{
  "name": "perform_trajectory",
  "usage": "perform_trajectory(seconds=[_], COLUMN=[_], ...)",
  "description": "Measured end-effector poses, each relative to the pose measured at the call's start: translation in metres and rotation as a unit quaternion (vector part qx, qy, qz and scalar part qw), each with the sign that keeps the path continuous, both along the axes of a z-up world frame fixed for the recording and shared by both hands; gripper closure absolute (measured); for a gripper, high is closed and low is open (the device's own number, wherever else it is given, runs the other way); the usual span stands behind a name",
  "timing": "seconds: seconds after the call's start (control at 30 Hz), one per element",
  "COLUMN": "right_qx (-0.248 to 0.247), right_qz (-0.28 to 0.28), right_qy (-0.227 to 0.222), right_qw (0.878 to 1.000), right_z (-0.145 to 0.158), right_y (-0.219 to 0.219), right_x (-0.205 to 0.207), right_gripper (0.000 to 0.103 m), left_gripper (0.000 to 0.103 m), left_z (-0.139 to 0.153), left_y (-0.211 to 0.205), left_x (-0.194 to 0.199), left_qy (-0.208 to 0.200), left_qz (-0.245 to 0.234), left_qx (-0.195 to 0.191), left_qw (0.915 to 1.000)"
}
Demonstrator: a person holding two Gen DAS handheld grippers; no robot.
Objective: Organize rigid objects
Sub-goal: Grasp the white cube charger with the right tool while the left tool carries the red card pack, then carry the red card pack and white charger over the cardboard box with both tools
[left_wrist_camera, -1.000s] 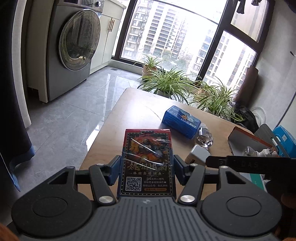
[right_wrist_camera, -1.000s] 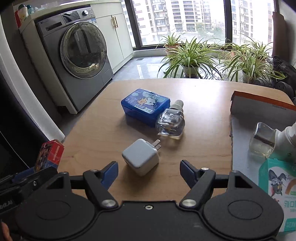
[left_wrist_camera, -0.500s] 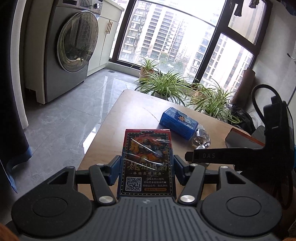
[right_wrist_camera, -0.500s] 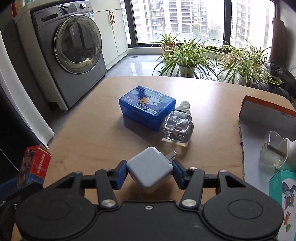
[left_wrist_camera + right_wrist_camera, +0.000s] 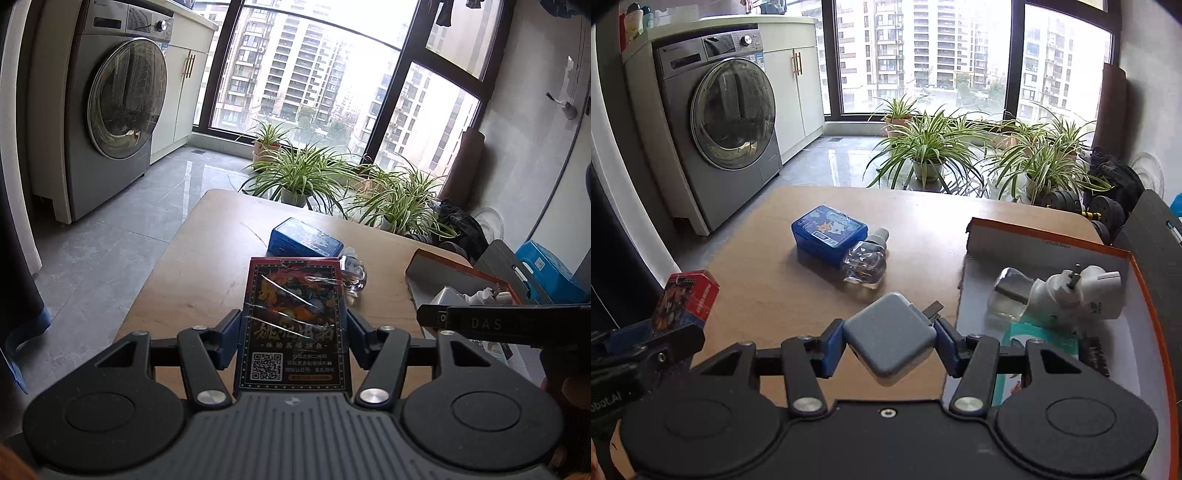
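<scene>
My left gripper [image 5: 291,334] is shut on a red and black card box [image 5: 293,317] and holds it above the near part of the wooden table [image 5: 221,258]. The box also shows at the left of the right wrist view [image 5: 689,299]. My right gripper [image 5: 886,343] is shut on a grey plug adapter [image 5: 890,338], lifted off the table beside the orange-rimmed box [image 5: 1145,295]. A blue case [image 5: 829,234] and a clear bottle [image 5: 866,262] lie together mid-table.
The orange-rimmed box holds a white plug-in device [image 5: 1075,295], a small clear bottle [image 5: 1012,291] and a teal carton [image 5: 1045,339]. Potted plants [image 5: 931,147] stand past the table's far edge. A washing machine [image 5: 727,129] stands at the left.
My right gripper closed on the grey adapter, lifted it off the table and carried it right, up to the orange-rimmed box. My left gripper kept holding the card box.
</scene>
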State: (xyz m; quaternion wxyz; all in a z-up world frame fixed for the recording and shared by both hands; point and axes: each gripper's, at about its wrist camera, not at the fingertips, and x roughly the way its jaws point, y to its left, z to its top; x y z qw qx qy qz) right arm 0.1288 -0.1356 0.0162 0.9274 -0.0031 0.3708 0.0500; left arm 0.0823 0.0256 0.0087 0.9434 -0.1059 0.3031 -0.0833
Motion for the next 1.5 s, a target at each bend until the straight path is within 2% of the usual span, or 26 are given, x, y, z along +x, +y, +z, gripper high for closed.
perform_trajectory(seconds=[0.47, 0.97, 1.13, 1.5], right_qx=[0.020, 0.036, 0.048, 0.062], right_qz=[-0.065, -0.148, -0.157, -0.133], right_qy=[-0.034, -0.057, -0.060, -0.062], right_qw=[0.997, 0.987, 0.985, 0.987], right_z=[0.030, 0.037, 0.035, 0.029], right_y=[-0.097, -0.197, -0.212, -0.216], right_x=[-0.068, -0.111, -0.111, -0.098], right_gripper=[0.040, 0.040, 0.040, 0.040], left_gripper=[0.043, 0.043, 0.043, 0.043], left_z=[0.019, 0.023, 0.023, 0.020], left_y=[-0.068, -0.147, -0.174, -0.196], left_x=[-0.014, -0.015, -0.010, -0.012], left_qy=[-0.014, -0.019, -0.017, -0.014], left_qz=[-0.069, -0.153, -0.170, -0.175], left_qx=[0.003, 0.008, 0.013, 0.025], left_qw=[0.9975, 0.9880, 0.9852, 0.9841])
